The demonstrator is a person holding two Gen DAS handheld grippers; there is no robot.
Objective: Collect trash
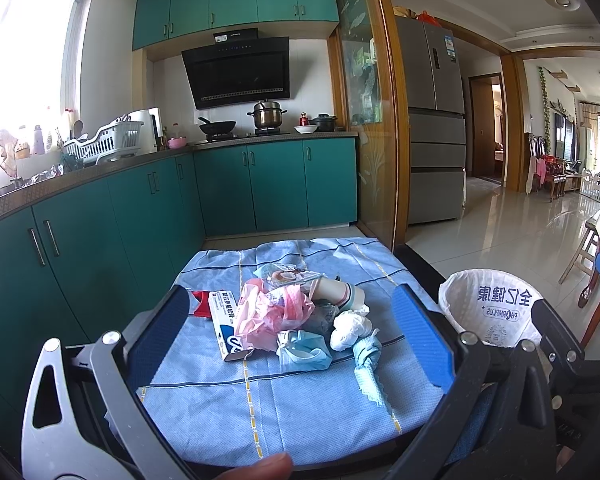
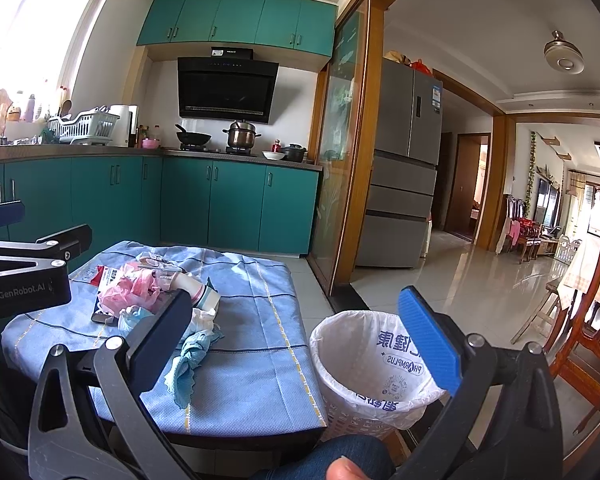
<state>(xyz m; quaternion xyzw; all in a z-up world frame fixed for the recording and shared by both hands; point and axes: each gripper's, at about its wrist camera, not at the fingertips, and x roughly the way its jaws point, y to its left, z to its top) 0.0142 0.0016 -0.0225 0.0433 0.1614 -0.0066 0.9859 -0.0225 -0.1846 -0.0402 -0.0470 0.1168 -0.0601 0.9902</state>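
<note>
A pile of trash lies on a small table under a blue cloth (image 1: pixel 204 400): a white-and-blue box (image 1: pixel 225 320), a pink plastic bag (image 1: pixel 268 312), a blue face mask (image 1: pixel 304 350), a crumpled white tissue (image 1: pixel 350 326), a teal rag (image 1: pixel 367 368) and a bottle (image 1: pixel 338 292). My left gripper (image 1: pixel 292 332) is open and empty, its fingers either side of the pile. My right gripper (image 2: pixel 300 344) is open and empty, above the gap between the table and a bin with a white liner (image 2: pixel 364 364). The pile (image 2: pixel 140 288) shows left of it.
The bin (image 1: pixel 484 312) stands on the floor right of the table. Teal kitchen cabinets (image 1: pixel 260 184) run along the left and back. A wooden chair (image 2: pixel 592 320) stands at the right. The left gripper's body (image 2: pixel 24 272) is at the left edge.
</note>
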